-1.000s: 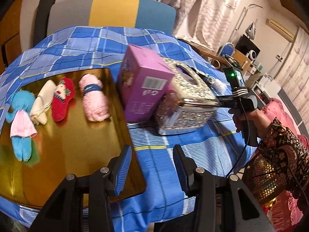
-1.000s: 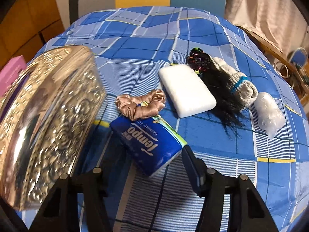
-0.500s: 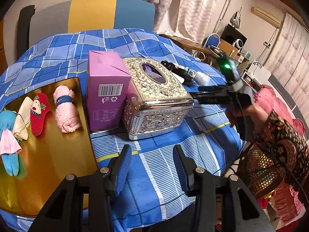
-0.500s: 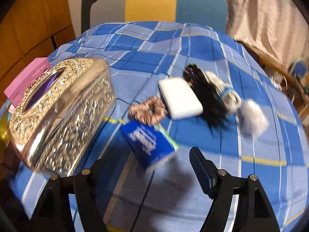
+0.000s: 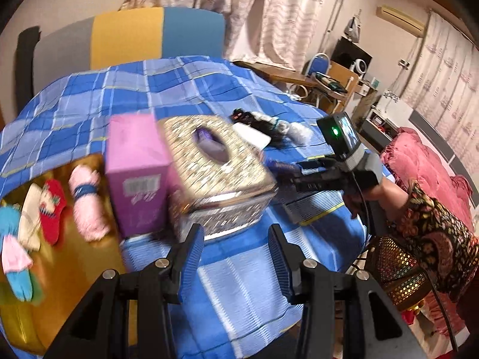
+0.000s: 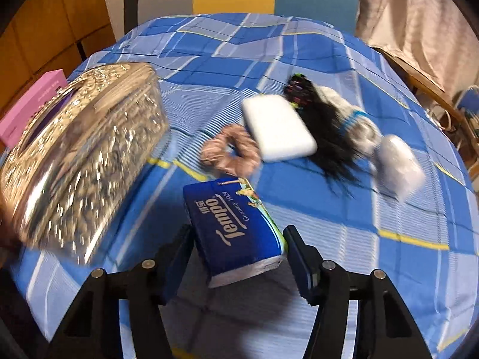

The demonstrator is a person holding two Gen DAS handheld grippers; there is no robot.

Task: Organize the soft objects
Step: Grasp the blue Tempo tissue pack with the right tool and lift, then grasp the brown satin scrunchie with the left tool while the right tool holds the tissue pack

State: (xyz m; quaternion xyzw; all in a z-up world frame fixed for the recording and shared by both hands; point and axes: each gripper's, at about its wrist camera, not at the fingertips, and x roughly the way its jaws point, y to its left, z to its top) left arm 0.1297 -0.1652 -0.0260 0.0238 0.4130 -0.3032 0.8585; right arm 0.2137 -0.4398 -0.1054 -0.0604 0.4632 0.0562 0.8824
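Note:
In the right wrist view my right gripper (image 6: 239, 257) is open, its jaws on either side of a blue Tempo tissue pack (image 6: 236, 224) lying on the blue checked tablecloth (image 6: 389, 209). Beyond it lie a pink scrunchie (image 6: 230, 152), a white pad (image 6: 278, 128), a black hairpiece (image 6: 326, 131), a white sock with a blue band (image 6: 356, 119) and a white bundle (image 6: 398, 164). In the left wrist view my left gripper (image 5: 236, 257) is open and empty above the cloth, in front of the silver tissue box (image 5: 215, 164). A gold tray (image 5: 60, 269) at left holds a pink roll (image 5: 86, 203), a red sock (image 5: 54, 206) and a blue doll (image 5: 15, 257).
A pink carton (image 5: 137, 173) stands between the tray and the silver box (image 6: 80, 152). A chair with a yellow and blue back (image 5: 128, 36) stands behind the table. The person's right hand and gripper body (image 5: 344, 161) reach in from the right. A red bed (image 5: 425, 161) is at right.
The right gripper has moved forward and down so the tissue pack now sits between its jaws. The left gripper has shifted closer to the silver box; both views are motion-blurred.

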